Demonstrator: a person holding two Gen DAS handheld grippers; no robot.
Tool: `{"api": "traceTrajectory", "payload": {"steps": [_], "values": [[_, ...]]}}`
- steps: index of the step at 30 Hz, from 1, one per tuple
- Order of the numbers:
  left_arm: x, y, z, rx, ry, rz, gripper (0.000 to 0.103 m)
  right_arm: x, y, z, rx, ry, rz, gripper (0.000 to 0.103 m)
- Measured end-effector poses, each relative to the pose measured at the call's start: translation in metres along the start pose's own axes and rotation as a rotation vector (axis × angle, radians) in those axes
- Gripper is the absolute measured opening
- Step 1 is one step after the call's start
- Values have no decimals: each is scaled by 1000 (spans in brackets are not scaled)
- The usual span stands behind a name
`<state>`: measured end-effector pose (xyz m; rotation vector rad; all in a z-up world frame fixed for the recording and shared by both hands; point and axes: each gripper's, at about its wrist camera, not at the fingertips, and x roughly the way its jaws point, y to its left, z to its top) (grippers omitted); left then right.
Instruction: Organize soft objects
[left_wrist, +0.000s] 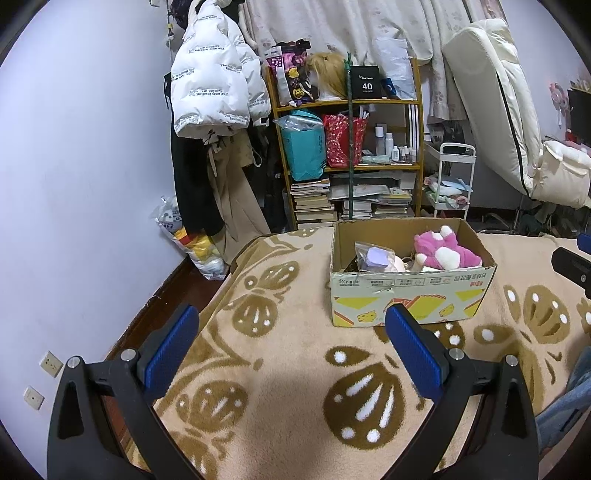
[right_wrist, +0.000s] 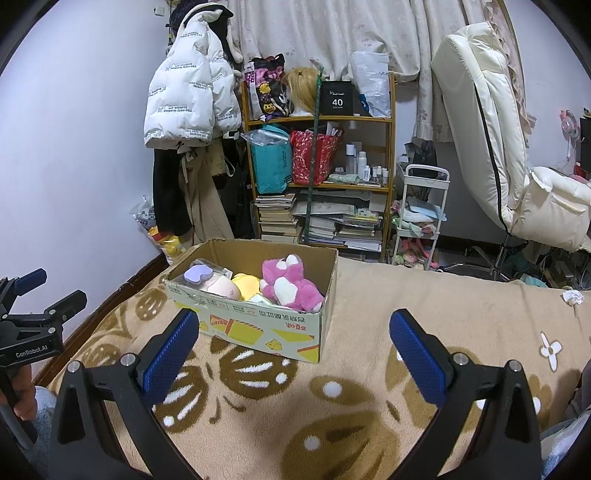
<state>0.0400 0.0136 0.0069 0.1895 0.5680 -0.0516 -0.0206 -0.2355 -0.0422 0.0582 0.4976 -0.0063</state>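
Leftmost, the left gripper (left_wrist: 291, 325) hangs spread and empty over the beige blanket (left_wrist: 288, 373), then the cardboard box (right_wrist: 258, 325) sits on it holding a purple pouch (right_wrist: 198, 274), a yellow toy (right_wrist: 246, 282) and a pink plush (right_wrist: 288, 284), and the right gripper (right_wrist: 293, 330) is likewise spread, empty.

one cardboard box (right_wrist: 258, 325), one pink plush (right_wrist: 290, 284) (inside), two tongs (left_wrist: 291, 325) (right_wrist: 293, 328)
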Motion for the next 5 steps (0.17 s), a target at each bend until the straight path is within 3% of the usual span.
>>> {"api": "traceTrajectory", "payload": {"steps": [5], "values": [[0,0,2,-6,2,-2,100,0,-1,1,0,0,2,103]]}}
